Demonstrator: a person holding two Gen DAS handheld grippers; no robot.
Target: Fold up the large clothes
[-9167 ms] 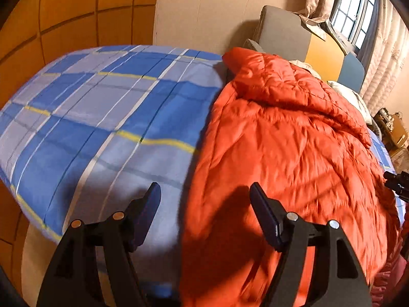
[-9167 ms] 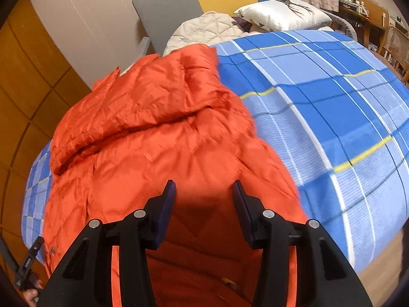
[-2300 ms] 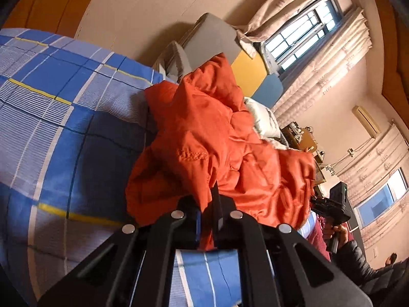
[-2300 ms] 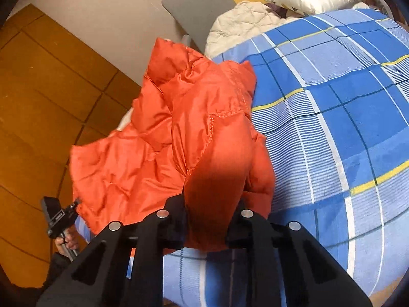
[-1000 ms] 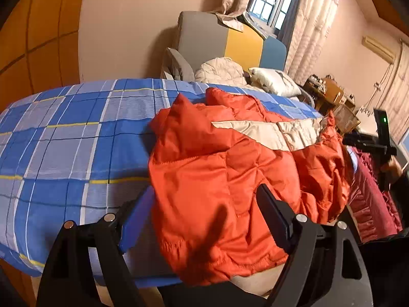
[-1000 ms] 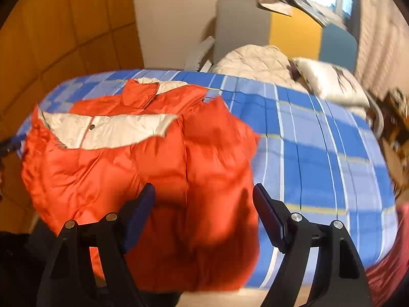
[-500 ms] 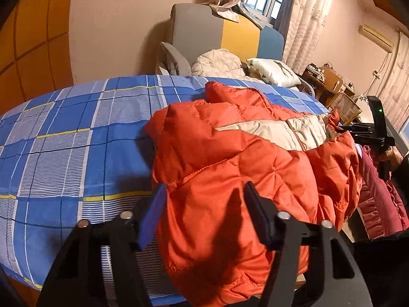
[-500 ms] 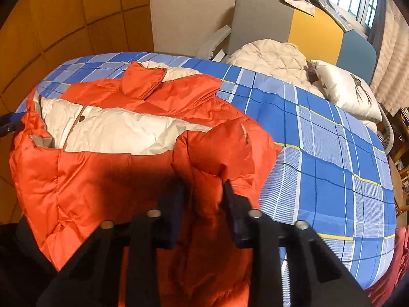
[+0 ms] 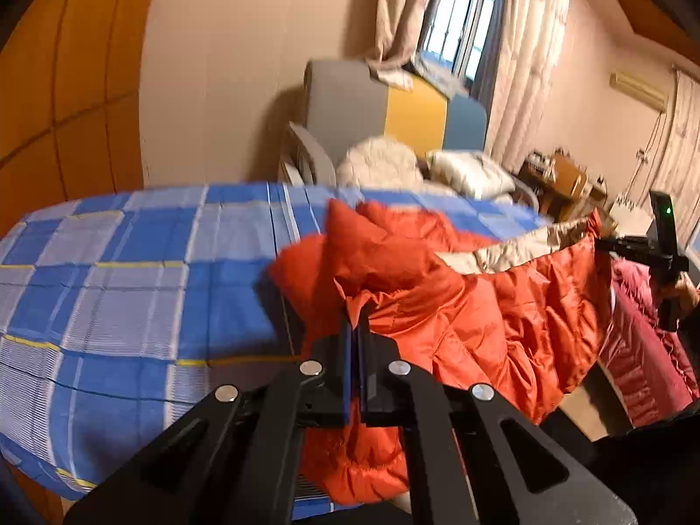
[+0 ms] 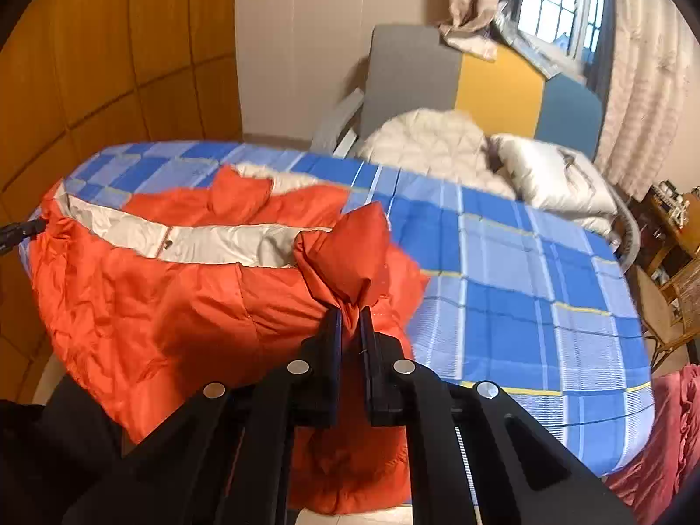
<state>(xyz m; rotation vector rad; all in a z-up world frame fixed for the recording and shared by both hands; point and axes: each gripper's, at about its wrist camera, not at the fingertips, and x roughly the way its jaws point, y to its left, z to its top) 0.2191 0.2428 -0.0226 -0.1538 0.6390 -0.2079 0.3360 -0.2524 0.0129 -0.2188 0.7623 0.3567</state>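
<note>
Our left tongs (image 9: 355,328) and right tongs (image 10: 349,319) have just closed, each pinching a fold of the orange jacket (image 10: 175,306) ahead on the bed (image 10: 525,271).

This is a home bedroom: a bed (image 10: 547,297) with checked blue sheet, a pillow (image 10: 551,175), window curtains (image 9: 520,43) and a wall air conditioner (image 9: 638,87).

The room has a warm, yellow-orange light, and pale daylight comes in through the window (image 9: 455,39) at the back. Both pictures bend at the edges like a fishbowl, with dark corners. The bed cover (image 9: 131,271) and the orange jacket (image 10: 175,306) look a bit smeared and soft, and the jacket throws a dark shadow beside it.
</note>
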